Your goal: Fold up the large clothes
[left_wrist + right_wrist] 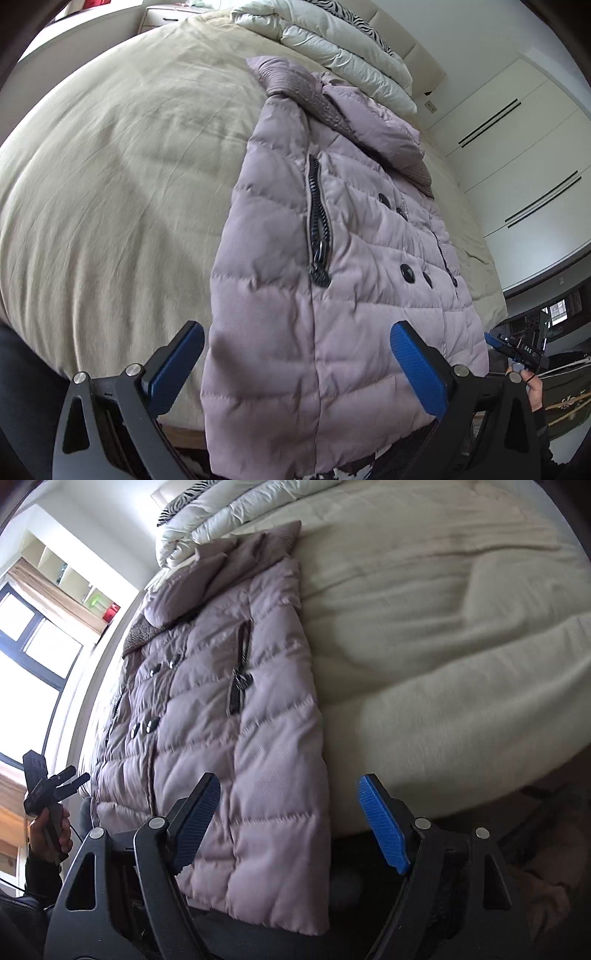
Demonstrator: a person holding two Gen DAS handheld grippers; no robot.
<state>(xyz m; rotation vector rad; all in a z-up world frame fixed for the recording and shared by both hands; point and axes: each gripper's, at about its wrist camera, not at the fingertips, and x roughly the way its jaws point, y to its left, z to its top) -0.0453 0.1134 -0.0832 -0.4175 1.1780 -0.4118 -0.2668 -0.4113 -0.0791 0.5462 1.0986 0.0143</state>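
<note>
**Kid:** Why is the coat lying on the bed like that?

**Me:** From my left side, the puffy jacket (pixel 332 258) lies long and narrow on the bed (pixel 110 166), buttons up, collar far away by the white duvet (pixel 332 48). I think its sides are tucked in, so it is ready to be folded short. Its bottom end hangs over the bed edge, close to me.

**Kid:** Is your left hand-held gripper (pixel 299 354) holding it?

**Me:** No. It is wide open, with the hem between the blue pads (pixel 417 373) and nothing pinched.

**Kid:** And the other side?

**Me:** From my right side, the jacket (pixel 229 738) sits at the left of the bed (pixel 443 627), away from the window (pixel 33 657). My right hand-held gripper (pixel 288 819) is open too and holds nothing. One finger hangs over the hem, the other over bare bed edge.

**Kid:** What comes next?

**Me:** Probably I grab the hem with both and lift it to the collar.
</note>
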